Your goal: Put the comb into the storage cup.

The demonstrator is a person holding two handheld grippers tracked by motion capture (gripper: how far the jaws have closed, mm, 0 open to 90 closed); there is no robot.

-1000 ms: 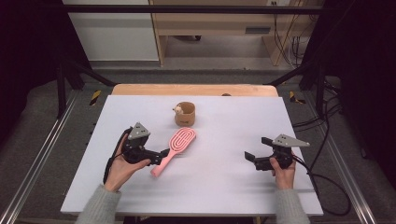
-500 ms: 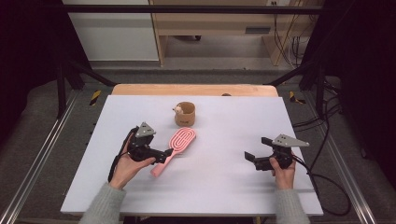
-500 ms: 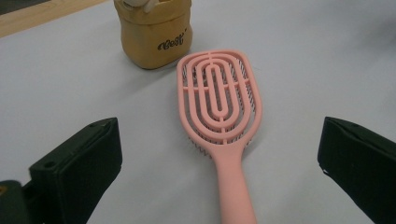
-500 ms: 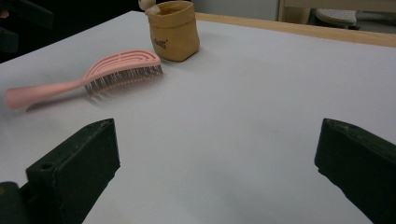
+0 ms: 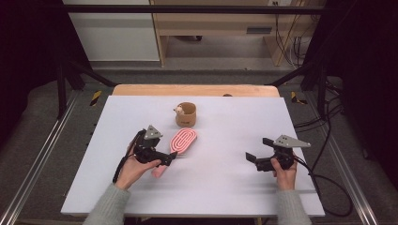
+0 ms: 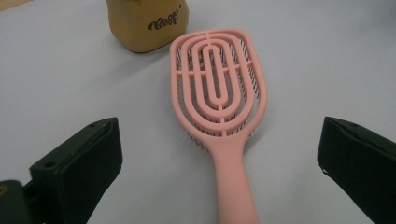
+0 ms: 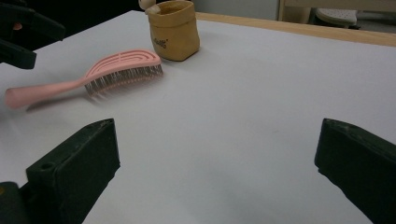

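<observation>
A pink hairbrush (image 5: 182,141) lies on the white table (image 5: 225,187), bristles down, its handle pointing toward the person. My left gripper (image 5: 168,158) stands open at the handle; in the left gripper view my left gripper (image 6: 219,140) has its jaws wide apart on either side of the hairbrush (image 6: 217,88), not touching it. At the right side of the table my right gripper (image 5: 253,158) is open with nothing between its jaws. From my right gripper (image 7: 217,140), the hairbrush (image 7: 116,67) lies well ahead to the left.
A small tan pouch (image 5: 186,115) with a little figure in it stands just beyond the brush head; the pouch (image 6: 147,23) bears dark lettering. The left gripper (image 7: 23,32) shows at the top left of the right gripper view. A wooden strip (image 5: 197,90) edges the table's far side.
My left gripper has moved right until its jaws straddle the brush handle. The brush, the pouch and my right gripper have stayed where they were.
</observation>
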